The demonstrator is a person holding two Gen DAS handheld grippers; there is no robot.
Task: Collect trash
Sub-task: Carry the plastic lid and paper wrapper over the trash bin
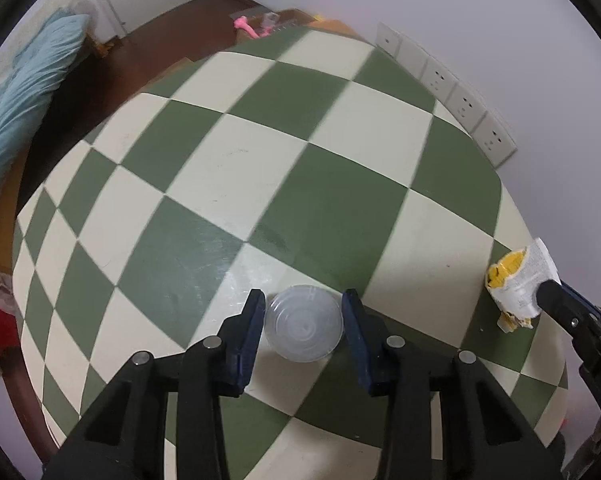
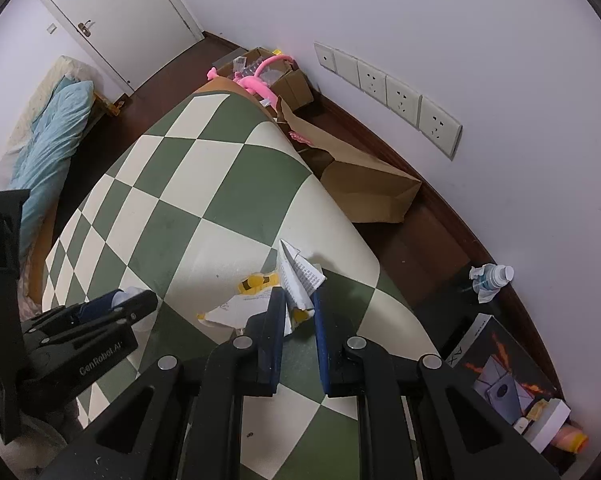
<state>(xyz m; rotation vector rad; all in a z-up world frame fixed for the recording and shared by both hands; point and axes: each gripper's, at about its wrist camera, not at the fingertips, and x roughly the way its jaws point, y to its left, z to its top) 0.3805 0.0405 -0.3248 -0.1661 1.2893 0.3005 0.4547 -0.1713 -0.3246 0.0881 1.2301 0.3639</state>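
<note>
A clear plastic cup (image 1: pixel 303 324) sits between the fingers of my left gripper (image 1: pixel 303 304), which is shut on it just above the green and cream checkered table (image 1: pixel 260 140). My right gripper (image 2: pixel 298 298) is shut on a crumpled white and yellow paper wrapper (image 2: pixel 296 276) at the table's right edge. The wrapper also shows in the left wrist view (image 1: pixel 518 280), with the right gripper's finger (image 1: pixel 556 300) against it. The left gripper shows in the right wrist view (image 2: pixel 128 304) with the cup (image 2: pixel 126 294) barely visible.
A brown paper bag (image 2: pixel 364 188) lies on the floor beside the table. A cardboard box with a pink toy (image 2: pixel 260 80) stands further back. A bottle (image 2: pixel 492 276) and boxes (image 2: pixel 508 380) lie along the wall. A bed with blue bedding (image 2: pixel 48 148) is at left.
</note>
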